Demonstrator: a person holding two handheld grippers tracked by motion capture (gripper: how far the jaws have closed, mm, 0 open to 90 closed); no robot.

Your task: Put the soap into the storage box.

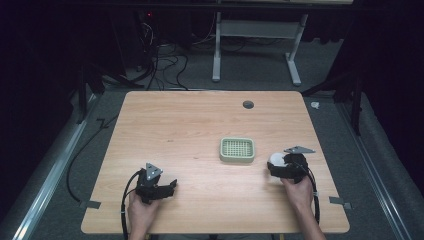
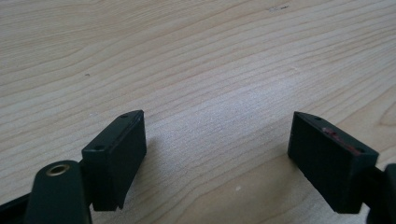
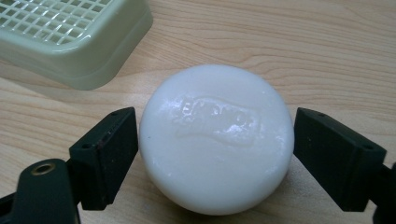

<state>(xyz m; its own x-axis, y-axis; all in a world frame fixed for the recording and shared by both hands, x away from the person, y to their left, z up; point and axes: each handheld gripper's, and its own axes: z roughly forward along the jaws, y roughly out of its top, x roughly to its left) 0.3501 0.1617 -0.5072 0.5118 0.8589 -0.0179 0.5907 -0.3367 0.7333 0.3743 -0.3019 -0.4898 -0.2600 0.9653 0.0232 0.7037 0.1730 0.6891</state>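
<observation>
A round white bar of soap (image 3: pixel 217 137) lies on the wooden table (image 1: pixel 200 125) directly between the two black jaws of the right gripper (image 3: pixel 215 151), which stand spread on either side of it. In the right gripper view the left jaw looks to be touching or almost touching the soap's edge, while a thin gap shows at the right jaw, so the soap is framed but not yet squeezed. The soap is a smooth, glossy, thick disc with rounded edges and a raised, illegible stamp across its top face; being round, it has no long axis to line up with, and the jaws span its full width. Just ahead of this gripper and to its left sits a pale green soap dish (image 3: pixel 74 37) with a gridded top, near the soap but not touching it. From above, the right gripper (image 1: pixel 280 167) sits at the table's near right with the soap (image 1: pixel 275 159) at its tip and the dish (image 1: pixel 237 149) just beyond and to its left. The right hand is clearly the nearer one. The left gripper (image 1: pixel 167 187) rests well apart at the near left, its jaws wide apart over bare wood with nothing between them. The likely coming move is to close on the soap and carry it forward-left to the dish.
</observation>
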